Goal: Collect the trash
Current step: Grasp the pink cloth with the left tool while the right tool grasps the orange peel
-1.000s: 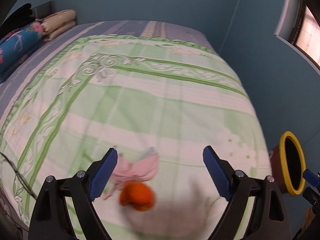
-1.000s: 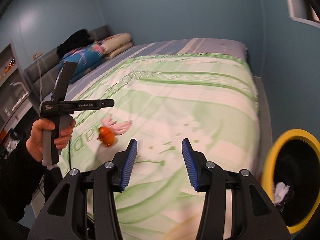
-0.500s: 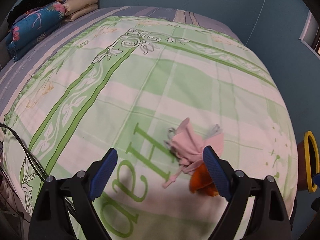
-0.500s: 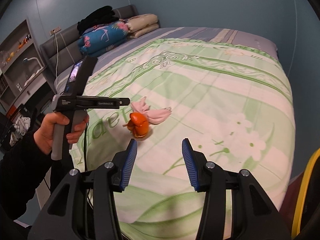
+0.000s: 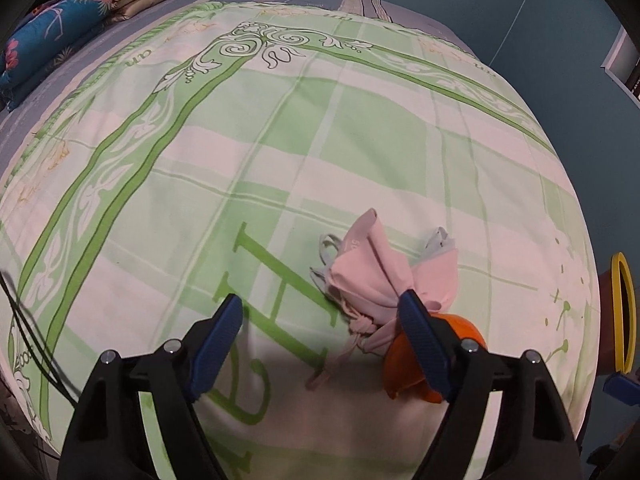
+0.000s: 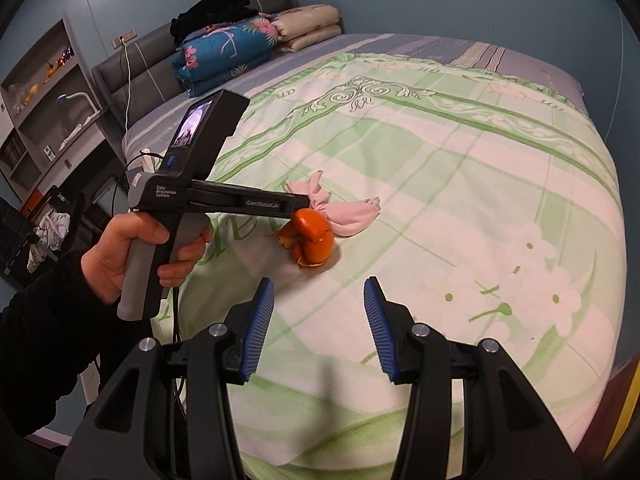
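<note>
An orange peel and a crumpled pink cloth with strings lie touching on the green-and-white bedspread. My left gripper hovers just above them, jaws closing. Only the cloth's loose strings lie between the fingers, unpressed, and the right finger hides part of the peel. In the right wrist view a hand holds this left gripper with its tip over the peel. My right gripper stands open and empty, short of the peel.
A yellow-rimmed bin stands beside the bed's right edge. Folded quilts and pillows are stacked at the headboard. Shelves and a cable are on the left side of the bed.
The left gripper sank toward the bed and its jaws narrowed a little; cloth and peel now sit by its right finger. The right gripper swung left toward the peel; the bin slid almost out of its view.
</note>
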Available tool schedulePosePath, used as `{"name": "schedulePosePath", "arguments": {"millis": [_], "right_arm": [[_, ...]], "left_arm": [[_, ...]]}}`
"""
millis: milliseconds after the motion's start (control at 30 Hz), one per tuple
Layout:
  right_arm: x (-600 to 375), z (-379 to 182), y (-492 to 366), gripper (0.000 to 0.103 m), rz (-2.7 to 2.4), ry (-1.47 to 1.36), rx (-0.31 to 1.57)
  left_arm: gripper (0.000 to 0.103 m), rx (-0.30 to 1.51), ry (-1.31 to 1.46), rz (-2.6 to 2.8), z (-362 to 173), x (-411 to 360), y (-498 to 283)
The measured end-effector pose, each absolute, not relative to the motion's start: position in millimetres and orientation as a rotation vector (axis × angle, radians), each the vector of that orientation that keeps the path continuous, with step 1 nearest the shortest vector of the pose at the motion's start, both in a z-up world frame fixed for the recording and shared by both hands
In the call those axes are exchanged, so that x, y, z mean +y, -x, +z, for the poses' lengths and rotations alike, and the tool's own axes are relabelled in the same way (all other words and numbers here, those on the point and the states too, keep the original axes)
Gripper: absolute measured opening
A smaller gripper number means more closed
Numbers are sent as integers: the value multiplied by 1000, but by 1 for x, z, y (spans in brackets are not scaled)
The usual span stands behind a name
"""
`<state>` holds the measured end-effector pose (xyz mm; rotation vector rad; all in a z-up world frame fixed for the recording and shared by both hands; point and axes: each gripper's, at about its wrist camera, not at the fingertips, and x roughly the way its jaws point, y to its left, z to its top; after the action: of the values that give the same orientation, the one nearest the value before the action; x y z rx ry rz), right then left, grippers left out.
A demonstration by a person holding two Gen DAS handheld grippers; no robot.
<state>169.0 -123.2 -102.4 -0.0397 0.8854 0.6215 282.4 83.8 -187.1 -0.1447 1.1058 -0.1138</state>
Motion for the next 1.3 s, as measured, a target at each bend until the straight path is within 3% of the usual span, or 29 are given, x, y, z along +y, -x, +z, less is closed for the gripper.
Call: {"name": "schedulePosePath", "arguments": {"millis": [233, 967, 1200, 1300], "right_arm": [[-115, -112, -178, 44, 646, 33, 902], [-74, -169, -245, 44, 644, -8, 998], [-68, -179, -257, 43, 658, -32, 1025], [-66, -180, -259, 35, 667, -43, 1030]], "left_arm": [[59, 1126, 162, -131, -193, 78, -295], [58, 1129, 220, -133, -206, 82, -322], [43, 1124, 232, -114, -210, 88, -328], [34, 1119, 229, -110, -209, 88, -327]]}}
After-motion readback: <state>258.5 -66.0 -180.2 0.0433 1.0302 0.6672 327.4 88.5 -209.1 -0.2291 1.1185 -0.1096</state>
